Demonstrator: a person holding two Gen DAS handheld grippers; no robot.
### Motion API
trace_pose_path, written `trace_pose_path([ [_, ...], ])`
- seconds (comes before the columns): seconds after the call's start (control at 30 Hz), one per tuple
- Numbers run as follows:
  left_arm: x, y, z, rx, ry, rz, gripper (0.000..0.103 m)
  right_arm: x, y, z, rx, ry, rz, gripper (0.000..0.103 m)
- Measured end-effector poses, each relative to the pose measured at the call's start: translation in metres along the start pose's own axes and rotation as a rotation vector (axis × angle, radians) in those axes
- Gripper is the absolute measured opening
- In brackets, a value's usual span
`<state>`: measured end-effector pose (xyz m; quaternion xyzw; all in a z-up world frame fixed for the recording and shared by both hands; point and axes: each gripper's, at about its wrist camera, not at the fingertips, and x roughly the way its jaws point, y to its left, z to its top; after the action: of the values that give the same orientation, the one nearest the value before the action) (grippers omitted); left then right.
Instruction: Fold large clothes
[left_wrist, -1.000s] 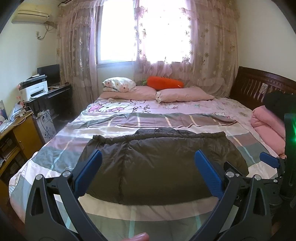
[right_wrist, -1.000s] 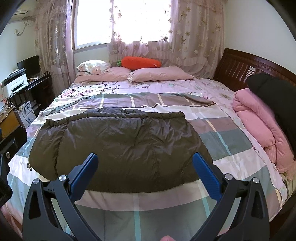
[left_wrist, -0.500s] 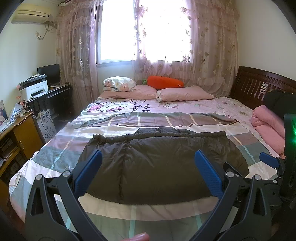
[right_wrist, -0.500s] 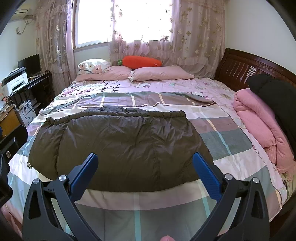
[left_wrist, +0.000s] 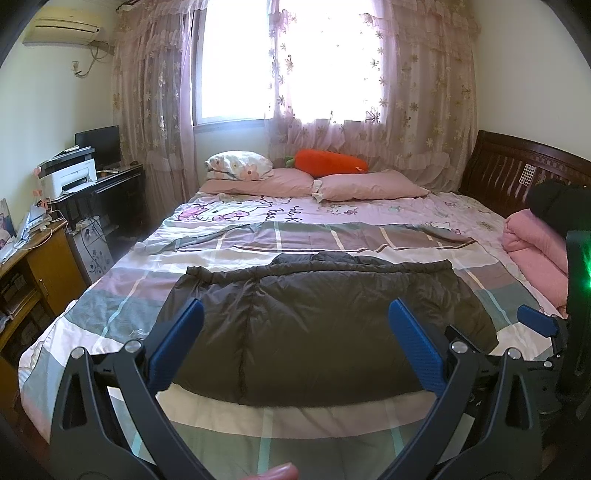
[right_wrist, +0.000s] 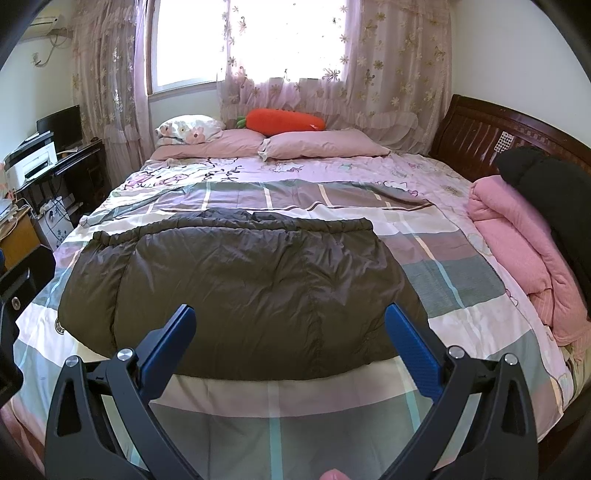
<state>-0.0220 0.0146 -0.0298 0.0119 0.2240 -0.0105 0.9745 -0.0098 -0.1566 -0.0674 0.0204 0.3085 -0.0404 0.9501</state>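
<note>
Hovering above the near edge of the bed (left_wrist: 110, 332), the left gripper (left_wrist: 295, 347) and right gripper (right_wrist: 291, 343) both have their blue fingers (right_wrist: 413, 347) spread wide, holding nothing. A dark brown puffy quilted jacket (right_wrist: 240, 288) lies flat on the patchwork bedspread, at twelve o'clock from both grippers, apparently already folded in part. Doing the next fold well likely means pinching the near corners at four and eight o'clock together, lifting evenly so the slippery padding does not slump.
</note>
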Motion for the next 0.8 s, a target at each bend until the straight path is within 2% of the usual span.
trace_pose_path([
  [0.5, 0.0, -0.0005, -0.0011, 0.001, 0.007, -0.005, 0.101, 0.008, 0.0007, -0.0016, -0.024, 0.025, 0.013, 0.102],
  [0.8, -0.0012, -0.0042, -0.0012, 0.048, -0.006, 0.003, 0.101, 0.0085, 0.001, -0.0021, -0.026, 0.03, 0.013, 0.102],
])
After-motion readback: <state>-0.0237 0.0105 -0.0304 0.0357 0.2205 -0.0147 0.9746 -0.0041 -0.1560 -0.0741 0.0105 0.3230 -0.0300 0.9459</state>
